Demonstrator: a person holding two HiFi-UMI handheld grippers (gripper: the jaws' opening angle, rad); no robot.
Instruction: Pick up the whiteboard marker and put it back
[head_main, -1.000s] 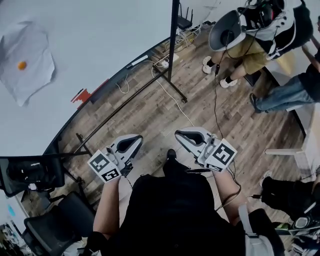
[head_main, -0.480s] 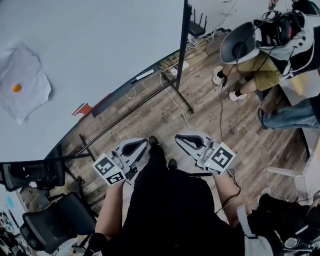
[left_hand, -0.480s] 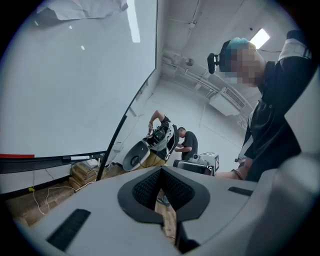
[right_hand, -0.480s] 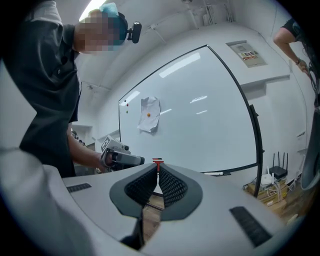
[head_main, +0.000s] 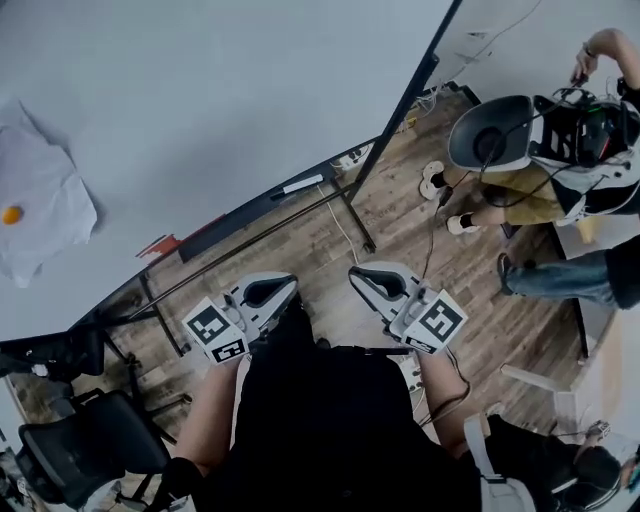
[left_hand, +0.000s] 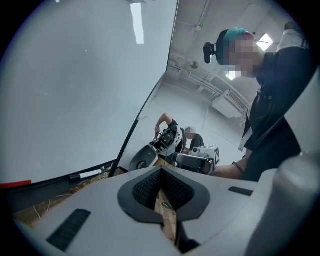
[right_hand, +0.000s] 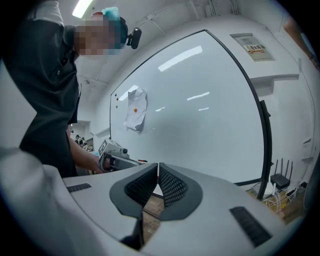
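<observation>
Your left gripper (head_main: 264, 292) and right gripper (head_main: 376, 281) sit at lower centre, jaws pressed together, empty. The whiteboard marker (head_main: 298, 185) lies above them, along the whiteboard's (head_main: 200, 90) bottom edge.

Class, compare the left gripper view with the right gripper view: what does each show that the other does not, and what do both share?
Only the left gripper view shows the whiteboard marker lying on the board's tray and a seated person beyond. Only the right gripper view shows the paper sheet with an orange dot on the board, and a router with antennas. Both show the whiteboard, and the left gripper and right gripper each have tongs closed on nothing.
</observation>
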